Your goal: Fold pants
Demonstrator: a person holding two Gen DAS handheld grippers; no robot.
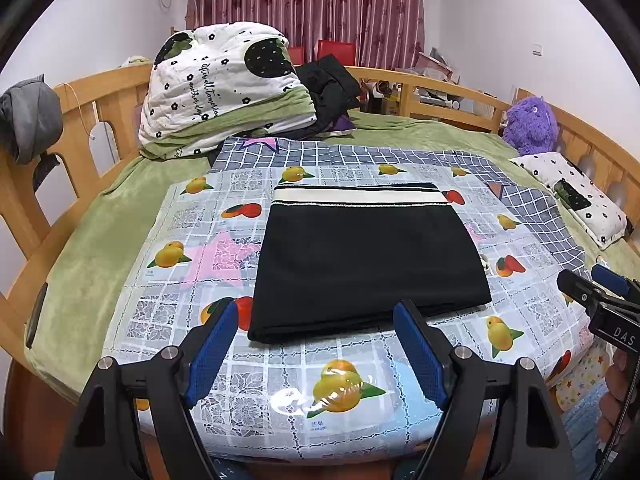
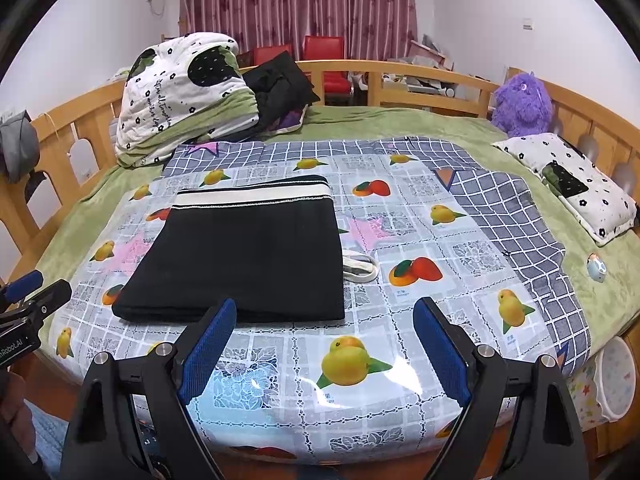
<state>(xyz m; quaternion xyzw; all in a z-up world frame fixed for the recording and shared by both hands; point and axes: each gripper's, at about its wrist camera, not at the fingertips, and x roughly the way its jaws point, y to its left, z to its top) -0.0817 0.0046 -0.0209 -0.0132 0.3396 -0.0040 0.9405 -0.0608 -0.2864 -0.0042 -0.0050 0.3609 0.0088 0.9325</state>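
From the left wrist, you are holding the left gripper [image 1: 314, 348] wide and empty just short of the folded black pants [image 1: 370, 264], which are lying on the fruit-print plastic cover [image 1: 344, 396]. They look soft, light and limp; grip a folded edge.

From the right wrist, you are keeping the right gripper [image 2: 326, 344] wide too, with the slick cover spreading over the green bedding [image 2: 400, 124].

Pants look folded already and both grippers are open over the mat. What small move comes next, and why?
Probably none on the fold itself: draw both grippers back. The pants lie as a neat flat rectangle on the fruit mat, waistband at the far edge. The left gripper and right gripper hang open and empty, short of the cloth. At most, tuck in the white drawstring.
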